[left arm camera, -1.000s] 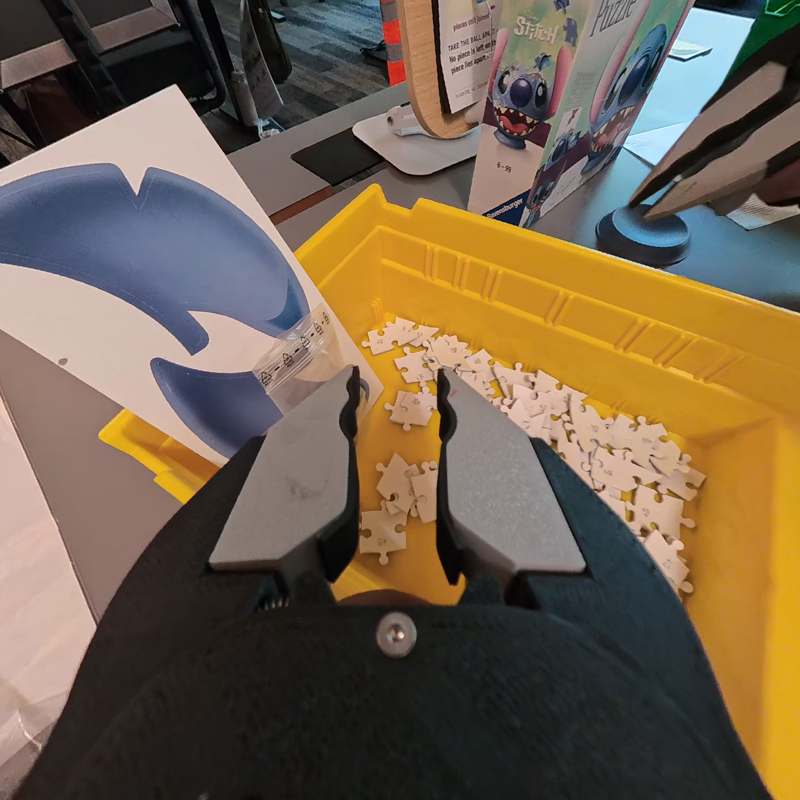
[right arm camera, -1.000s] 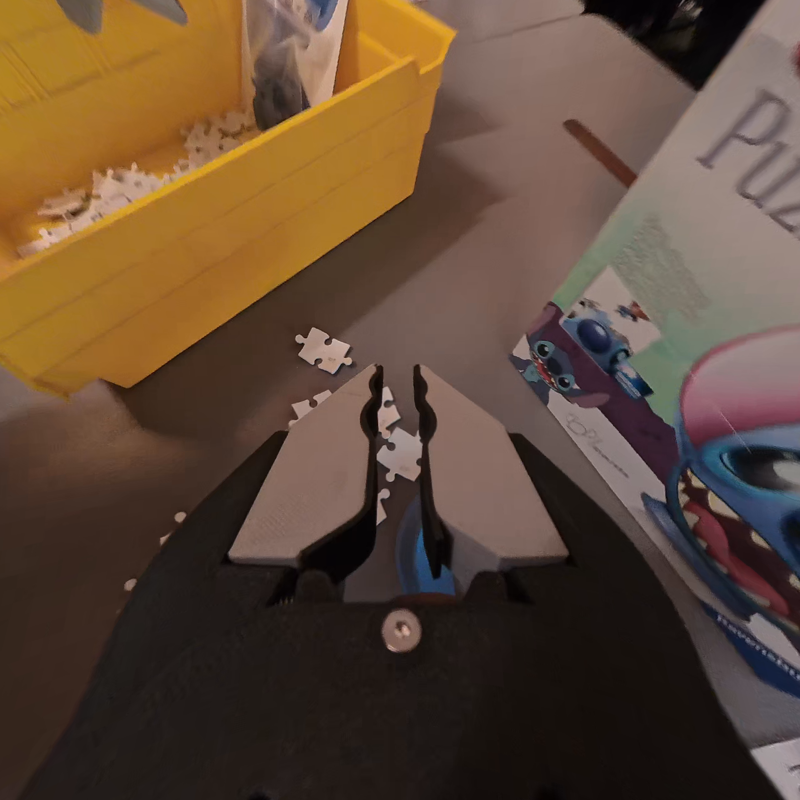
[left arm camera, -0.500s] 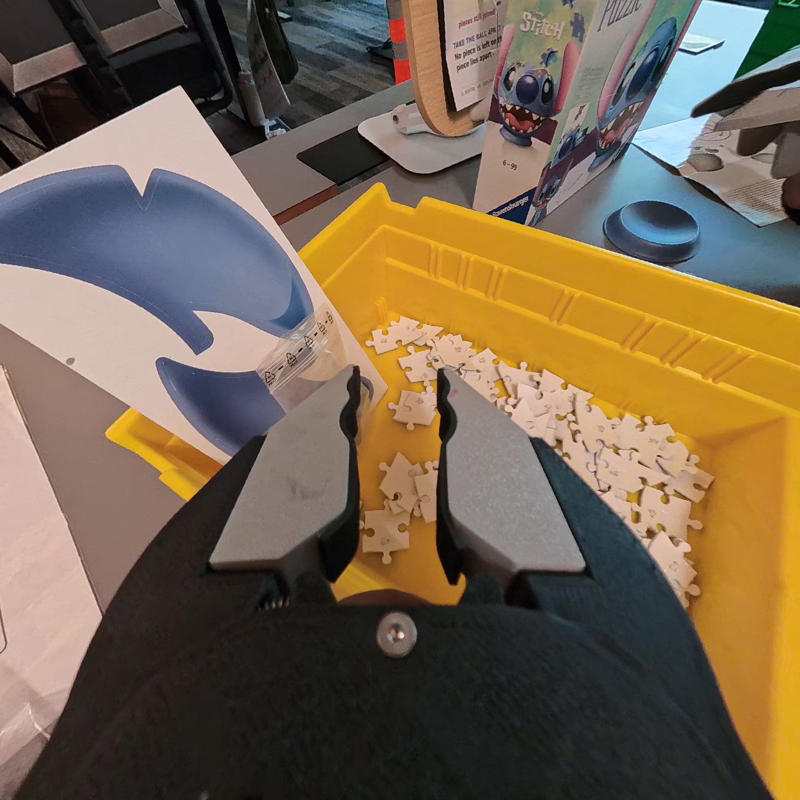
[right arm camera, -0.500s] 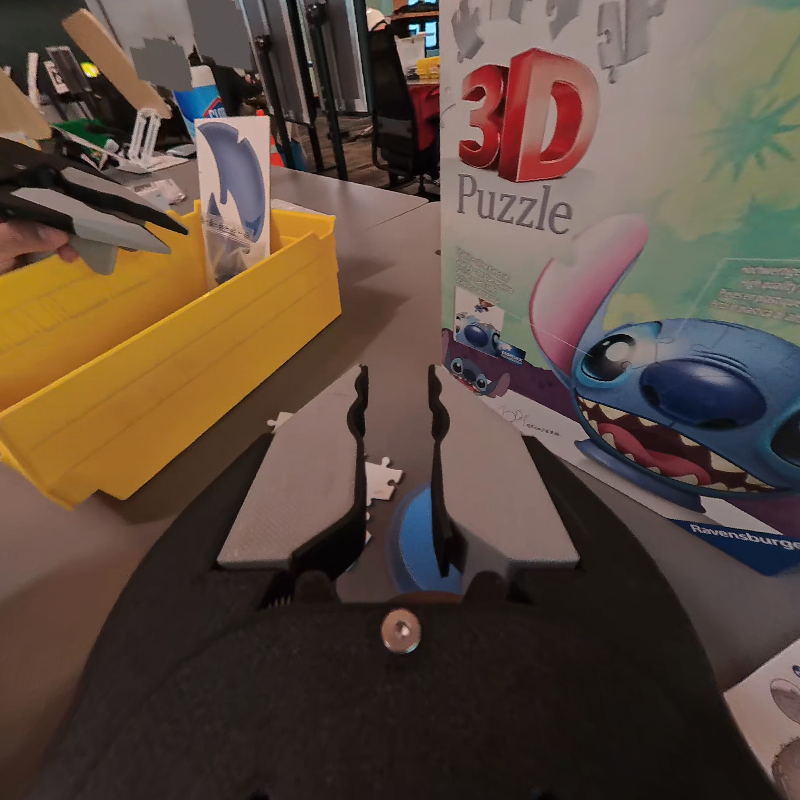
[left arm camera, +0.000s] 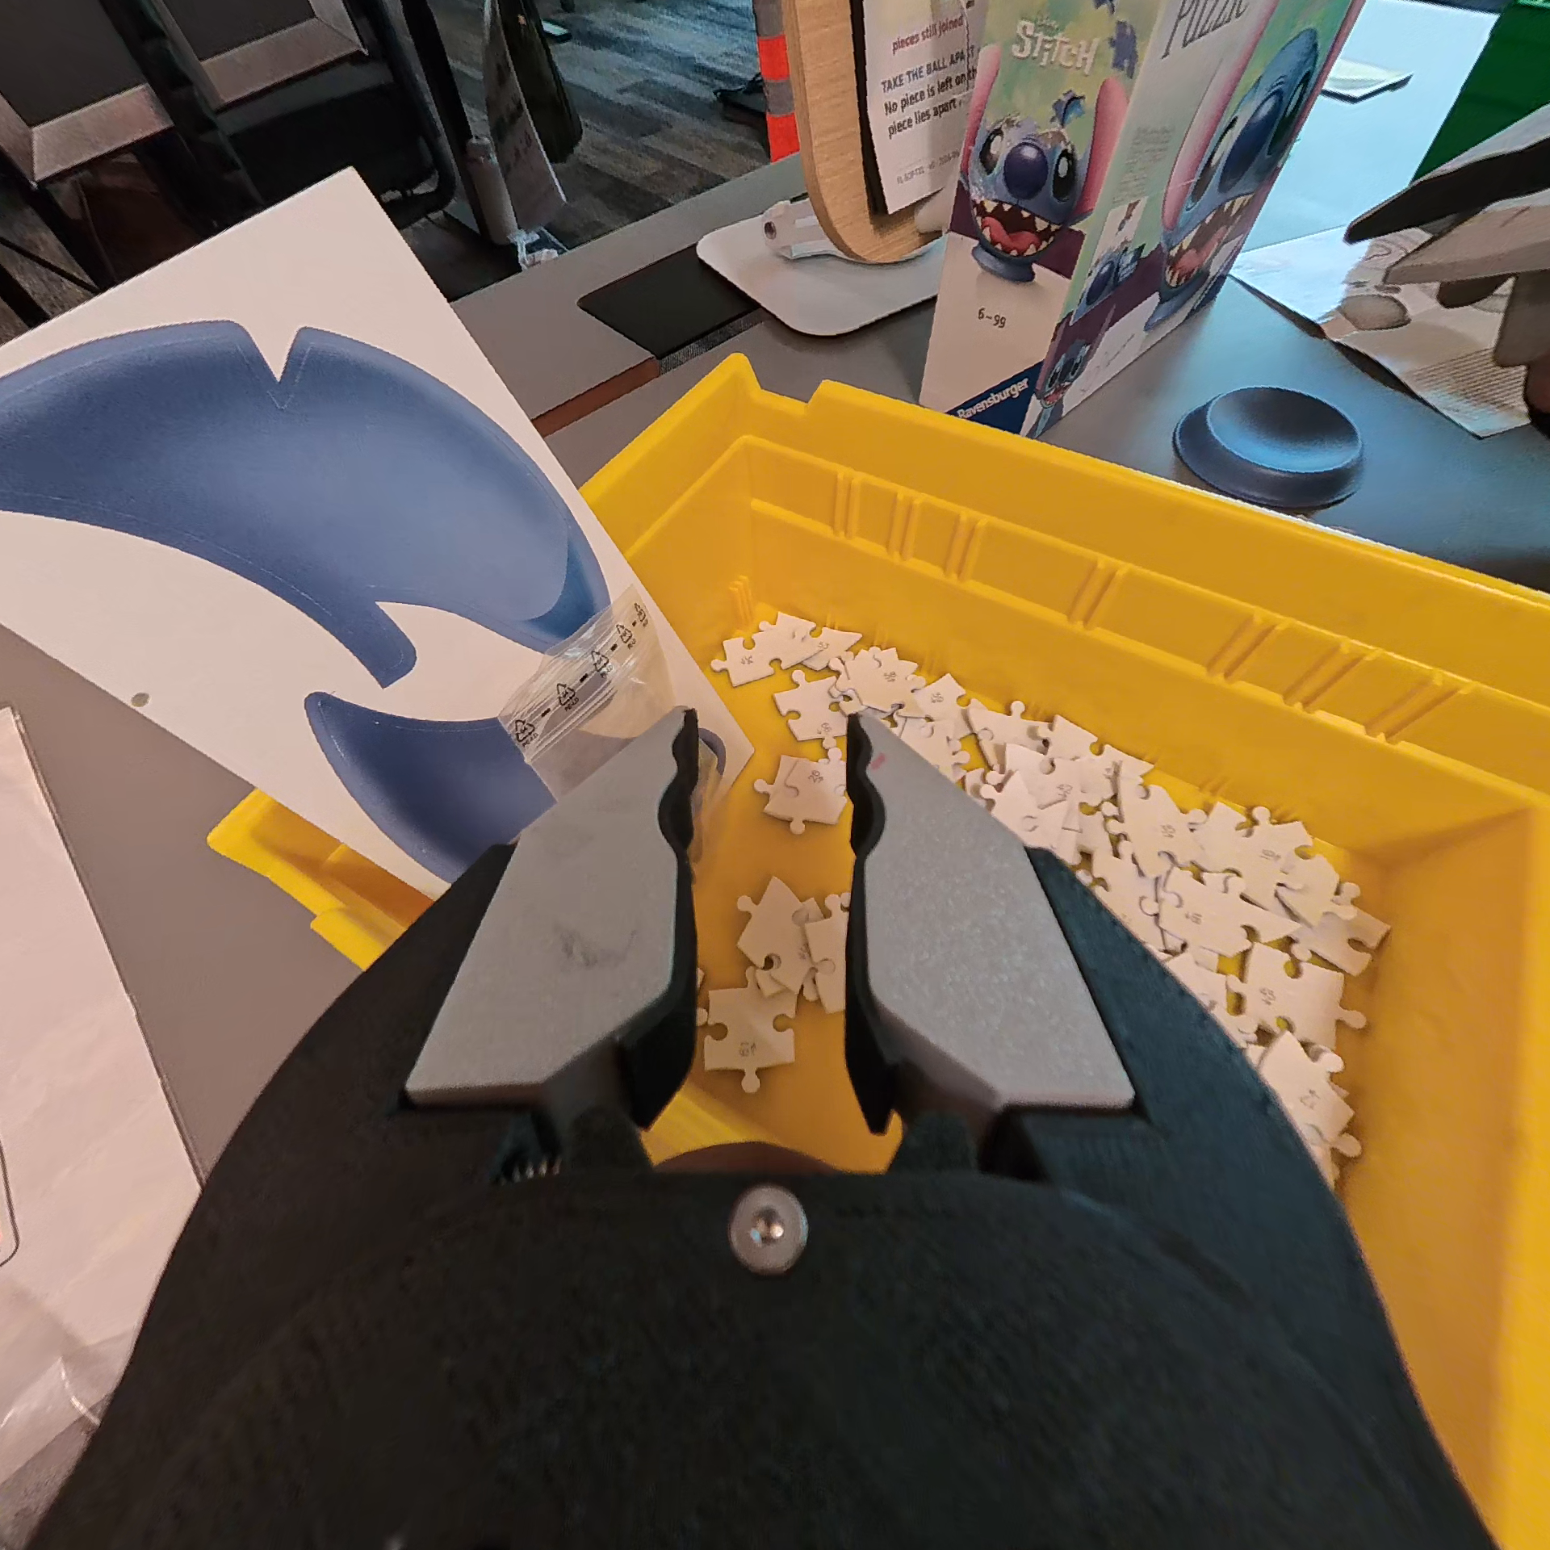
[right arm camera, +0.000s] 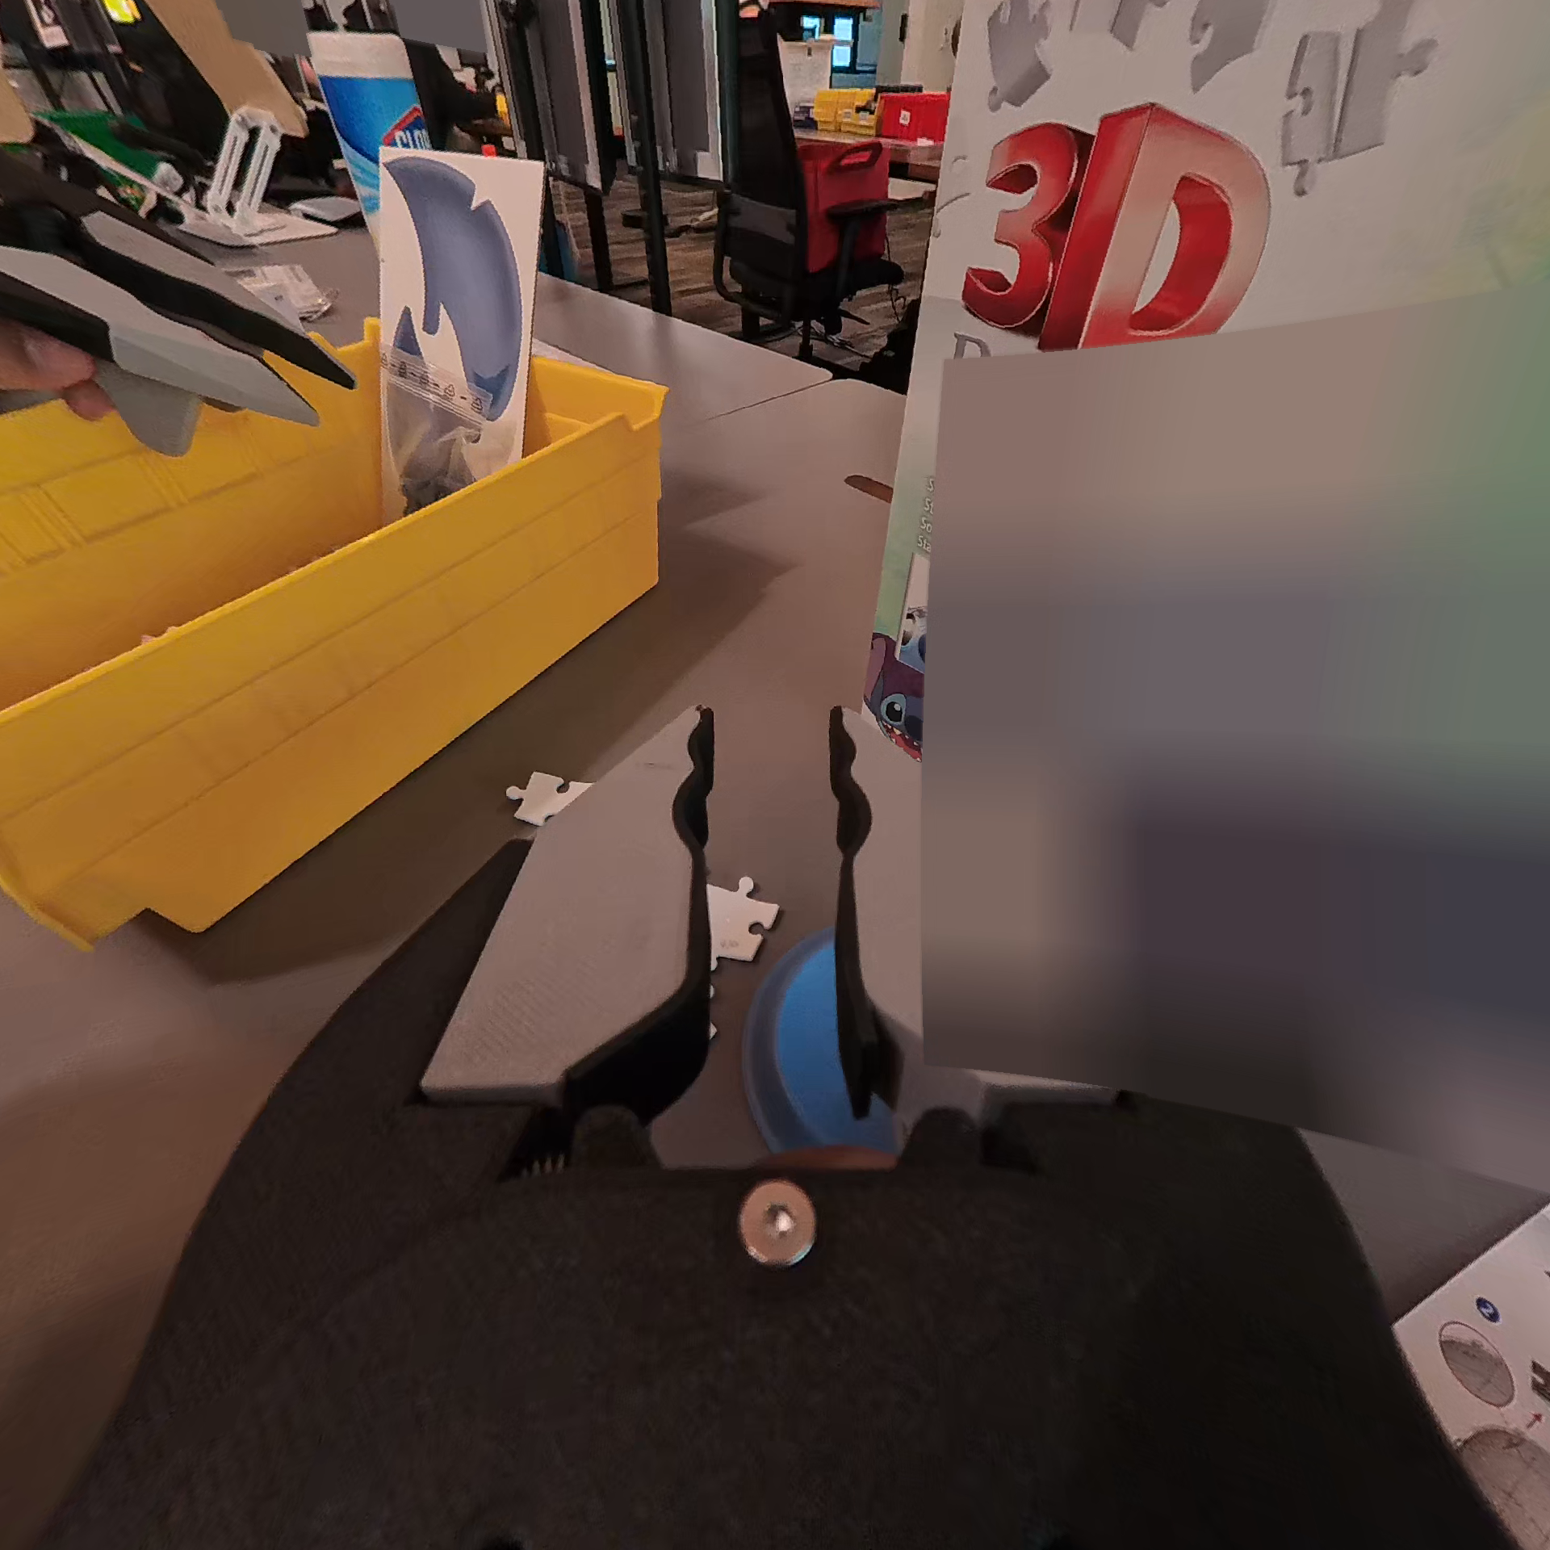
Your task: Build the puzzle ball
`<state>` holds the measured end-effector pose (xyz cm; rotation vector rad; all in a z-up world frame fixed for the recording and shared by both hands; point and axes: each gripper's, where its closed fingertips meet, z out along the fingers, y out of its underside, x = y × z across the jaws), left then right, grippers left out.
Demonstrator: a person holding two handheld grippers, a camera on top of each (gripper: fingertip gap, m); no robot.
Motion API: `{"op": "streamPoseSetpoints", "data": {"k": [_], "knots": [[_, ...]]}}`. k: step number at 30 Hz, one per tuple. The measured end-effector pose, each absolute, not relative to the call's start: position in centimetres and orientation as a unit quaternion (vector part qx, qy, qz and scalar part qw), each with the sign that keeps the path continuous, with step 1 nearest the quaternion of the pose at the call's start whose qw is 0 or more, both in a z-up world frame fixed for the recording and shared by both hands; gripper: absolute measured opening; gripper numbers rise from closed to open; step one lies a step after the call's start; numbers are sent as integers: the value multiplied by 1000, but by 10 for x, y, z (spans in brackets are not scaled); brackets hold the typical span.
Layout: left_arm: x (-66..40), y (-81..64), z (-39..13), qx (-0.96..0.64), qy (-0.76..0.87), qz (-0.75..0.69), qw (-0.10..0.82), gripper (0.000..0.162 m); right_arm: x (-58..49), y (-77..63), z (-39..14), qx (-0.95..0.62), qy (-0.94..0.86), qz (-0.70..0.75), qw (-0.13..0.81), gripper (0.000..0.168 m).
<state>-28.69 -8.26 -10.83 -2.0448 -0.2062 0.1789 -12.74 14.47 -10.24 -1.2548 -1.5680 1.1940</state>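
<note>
My left gripper (left arm camera: pixel 769 721) is open and empty, hovering over a yellow bin (left arm camera: pixel 1090 520). The bin holds a heap of white puzzle pieces (left arm camera: pixel 1174 881) lying face down. My right gripper (right arm camera: pixel 768 713) is open and empty, low over the grey table. A blue round stand (right arm camera: pixel 805 1040) and loose white pieces (right arm camera: pixel 738 923) lie on the table under its fingers. The stand also shows in the left wrist view (left arm camera: pixel 1266 453), beyond the bin. Each gripper shows in the other's view: the left gripper (right arm camera: pixel 193 335) above the bin, the right gripper (left arm camera: pixel 1468 226) at far right.
A white card with blue ear shapes (left arm camera: pixel 252 520) and a clear plastic bag (left arm camera: pixel 587 688) lean in the bin's left end. The puzzle box (left arm camera: pixel 1132 184) stands upright behind the bin, close on the right of my right gripper (right arm camera: pixel 1090 210). An instruction sheet (right arm camera: pixel 1484 1375) lies at lower right. Left tips to right tips: about 30 centimetres.
My right gripper has tilted up from looking down at the table to looking level across it, and its jaws have opened wider. My left gripper has barely moved.
</note>
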Motion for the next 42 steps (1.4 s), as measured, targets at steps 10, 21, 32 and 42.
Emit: {"op": "streamPoseSetpoints", "data": {"k": [10,21,32,42], "knots": [[-287,-83,-109,-851,-84,78,512,33,-126,150,-97,-495,-600,478,408,22],[-286,-82,-109,-852,-83,80,511,33,-126,152,-95,-491,-595,476,422,21],[-285,-82,-110,-854,-78,86,507,33,-127,153,-96,-491,-593,477,424,21],[-285,-82,-109,-853,-79,84,508,33,-123,153,-86,-482,-581,487,439,21]]}}
